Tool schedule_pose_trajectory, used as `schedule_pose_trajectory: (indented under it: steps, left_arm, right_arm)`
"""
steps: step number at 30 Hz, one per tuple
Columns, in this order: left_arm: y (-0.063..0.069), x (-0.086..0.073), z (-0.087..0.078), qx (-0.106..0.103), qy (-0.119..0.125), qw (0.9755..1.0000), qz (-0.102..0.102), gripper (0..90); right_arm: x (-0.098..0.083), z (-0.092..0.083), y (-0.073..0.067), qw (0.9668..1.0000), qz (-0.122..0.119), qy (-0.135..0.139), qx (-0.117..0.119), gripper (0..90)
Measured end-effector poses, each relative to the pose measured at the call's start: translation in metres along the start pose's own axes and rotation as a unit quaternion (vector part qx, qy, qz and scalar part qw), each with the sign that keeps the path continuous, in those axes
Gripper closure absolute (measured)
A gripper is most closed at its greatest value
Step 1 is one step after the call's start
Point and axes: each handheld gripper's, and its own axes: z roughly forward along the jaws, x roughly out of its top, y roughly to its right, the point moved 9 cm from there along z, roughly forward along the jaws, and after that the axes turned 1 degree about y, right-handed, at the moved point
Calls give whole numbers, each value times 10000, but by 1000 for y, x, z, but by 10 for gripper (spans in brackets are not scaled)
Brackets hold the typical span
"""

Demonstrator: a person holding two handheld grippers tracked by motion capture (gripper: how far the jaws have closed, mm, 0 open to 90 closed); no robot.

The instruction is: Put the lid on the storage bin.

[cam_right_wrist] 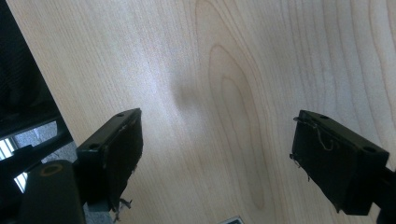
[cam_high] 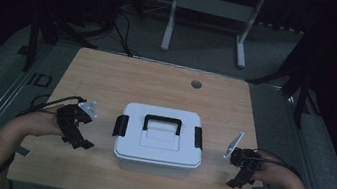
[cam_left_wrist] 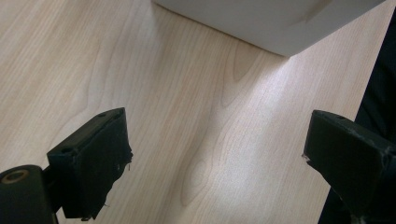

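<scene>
**Both grippers open, box between them**

Left gripper (cam_high: 80,138) & right gripper (cam_high: 237,178) sit low over the light wooden table (cam_high: 108,75), jaws wide apart, nothing held. Btwn them, mid-table: white plastic lidded box (cam_high: 159,141) w/ black handle (cam_high: 163,122) & black side latches (cam_high: 121,125). Box corner (cam_left_wrist: 280,28) lies just ahead of the left gripper (cam_left_wrist: 215,154). Right gripper (cam_right_wrist: 217,154) faces bare wood.

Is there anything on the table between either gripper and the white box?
Nothing visible. The left gripper and right gripper flank the white latched box, with bare wooden table between each and the box.
</scene>
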Motion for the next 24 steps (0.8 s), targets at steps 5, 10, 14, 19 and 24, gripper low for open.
schedule_pose_trajectory:
  steps: [5,10,14,19,24]
  left_arm:
    - [0,-8,9,-89,-36,9999,-140,67]
    - [1,-13,16,-151,58,9995,-274,67]
    - [3,-20,23,-197,-3,9994,-294,66]
    - [3,-26,27,-222,53,9990,-386,66]
    - [3,-38,34,-251,25,9985,-489,67]
  right_arm:
    - [-1,0,1,10000,13,12,-1,161]
    - [-2,0,2,10000,39,31,-18,161]
    - [-3,1,3,10000,76,30,-22,161]
    - [-3,2,3,10000,71,21,-30,161]
    - [-3,3,3,10000,69,12,-29,161]
